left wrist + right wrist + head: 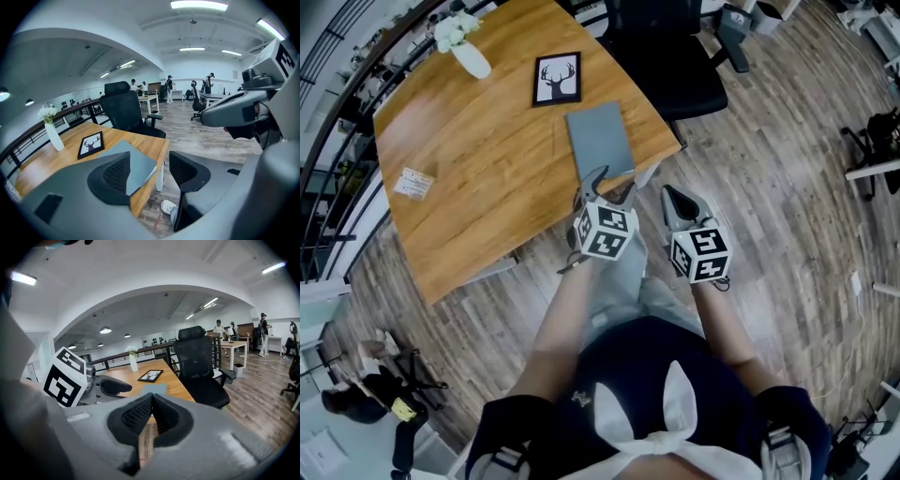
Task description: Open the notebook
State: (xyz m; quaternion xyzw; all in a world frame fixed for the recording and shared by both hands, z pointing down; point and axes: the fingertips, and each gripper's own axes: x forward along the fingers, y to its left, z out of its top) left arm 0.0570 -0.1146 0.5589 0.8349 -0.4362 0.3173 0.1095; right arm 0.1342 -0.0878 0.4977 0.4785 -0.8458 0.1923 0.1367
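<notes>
Wooden worktop (487, 159), head view. A small card (414, 185) lies near its left edge. A white vase (469, 58) with pale flowers stands at the far-left corner. A framed picture (557, 79) of a deer's head lies flat near the far edge.

The notebook (600, 141) is grey and closed. It lies flat at the worktop's near-right corner, just beside the picture, and its near end reaches the edge closest to the person.

The left gripper (611, 186) is at that same edge, its tips over the notebook's near end. In the left gripper view its fingers (115, 176) stand wide apart with nothing gripped. The notebook (136, 161) lies ahead, partly behind the left-hand finger. The gap between the fingers looks onto the worktop's edge and the floor (206, 140) below. No pad presses on the cover.

The right gripper (673, 199) is just right of the left one, off the worktop and over the floor. In the right gripper view its fingers (136, 416) are closed together and hold nothing. The notebook (154, 389) lies well ahead of them.

A black office chair (675, 56) stands beyond the worktop's right edge.
</notes>
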